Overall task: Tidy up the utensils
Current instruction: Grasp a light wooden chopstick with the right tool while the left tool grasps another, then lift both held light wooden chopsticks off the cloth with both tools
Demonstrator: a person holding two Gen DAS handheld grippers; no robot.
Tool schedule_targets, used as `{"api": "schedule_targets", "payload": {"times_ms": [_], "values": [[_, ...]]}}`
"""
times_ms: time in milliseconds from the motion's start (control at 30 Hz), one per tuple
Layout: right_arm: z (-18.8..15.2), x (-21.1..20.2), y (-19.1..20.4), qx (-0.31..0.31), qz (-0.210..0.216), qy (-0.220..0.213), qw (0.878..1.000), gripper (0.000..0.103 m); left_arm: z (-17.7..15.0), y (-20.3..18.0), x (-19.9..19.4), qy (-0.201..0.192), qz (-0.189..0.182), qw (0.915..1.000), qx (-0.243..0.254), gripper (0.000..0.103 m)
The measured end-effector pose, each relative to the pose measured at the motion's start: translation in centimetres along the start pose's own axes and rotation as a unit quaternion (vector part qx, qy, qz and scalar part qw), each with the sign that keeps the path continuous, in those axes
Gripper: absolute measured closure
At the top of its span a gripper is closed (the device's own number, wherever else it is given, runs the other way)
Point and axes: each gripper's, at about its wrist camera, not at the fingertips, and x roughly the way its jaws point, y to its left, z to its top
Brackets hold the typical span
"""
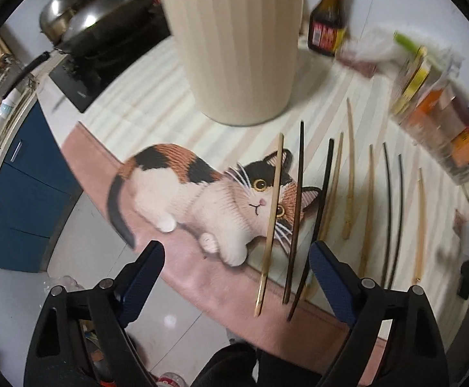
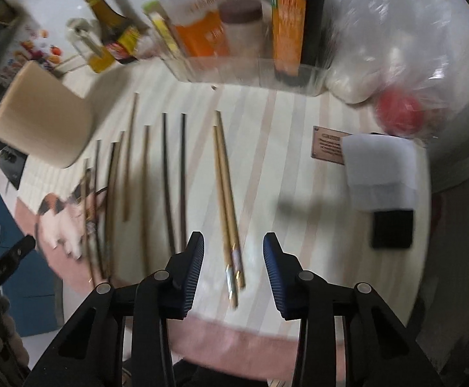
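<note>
While both grippers point steeply down at the table, neither one holds anything. The left gripper (image 1: 236, 285) stands wide, released, above the near pink edge of the cat-print mat (image 1: 183, 277); three chopsticks (image 1: 294, 213), one pale and two dark, lie between its fingers without touching the pads. The right gripper (image 2: 233, 271) is half closed, its blue pads (image 2: 194, 271) on both sides of a pale wooden pair of chopsticks (image 2: 228, 206), with a gap on each side. More loose chopsticks (image 2: 170, 180) lie in a row on the striped part of the mat. Farther back stands the beige ribbed holder (image 1: 234, 48) with sticks in it, and behind it the sauce bottles (image 2: 299, 22).
</note>
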Motion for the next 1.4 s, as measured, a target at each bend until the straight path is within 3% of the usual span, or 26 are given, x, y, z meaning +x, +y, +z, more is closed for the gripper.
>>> {"api": "schedule_targets", "payload": {"times_ms": [167, 333, 567, 667, 900, 1000, 1067, 1100, 1200, 1400], "values": [[2.8, 5.7, 0.1, -0.012, 0.003, 0.05, 0.999, 0.071, 1.3, -1.0, 3.9, 0.03, 0.018, 0.9993, 0.009, 0.043], [3.4, 8.8, 1.0, -0.025, -0.013, 0.087, 0.996, 0.074, 2.2, -0.6, 6.3, 0.048, 0.031, 0.9984, 0.004, 0.043], [3.2, 9.5, 3.1, -0.054, -0.046, 0.096, 0.993, 0.08, 2.8, -0.5, 8.7, 0.07, 0.016, 0.9973, 0.009, 0.043], [2.6, 9.3, 3.8, -0.063, -0.078, 0.091, 0.991, 0.096, 3.1, -0.5, 9.5, 0.077, 0.006, 0.9968, 0.019, 0.044], [1.8, 8.8, 2.6, -0.022, -0.07, 0.112, 0.991, 0.096, 3.9, -0.7, 11.8, 0.083, -0.009, 0.9953, 0.048, 0.044], [1.9, 8.9, 2.8, -0.015, -0.072, 0.122, 0.99, 0.096, 4.6, -1.0, 12.2, 0.078, -0.015, 0.9956, 0.05, 0.06], [2.7, 9.4, 2.6, -0.016, -0.073, 0.122, 0.99, 0.096, 4.9, -0.9, 12.4, 0.077, -0.037, 0.9951, 0.05, 0.085], [2.9, 9.2, 2.7, -0.02, -0.075, 0.12, 0.99, 0.096, 5.0, -0.9, 12.5, 0.076, -0.042, 0.995, 0.05, 0.09], [4.5, 9.5, 3.2, -0.031, -0.081, 0.117, 0.989, 0.096, 5.1, -0.7, 12.6, 0.072, -0.04, 0.9952, 0.054, 0.098], [2.6, 8.8, 4.7, -0.054, -0.069, 0.145, 0.986, 0.096, 2.2, 1.4, 12.4, 0.09, -0.033, 0.9943, 0.047, 0.098]]}}
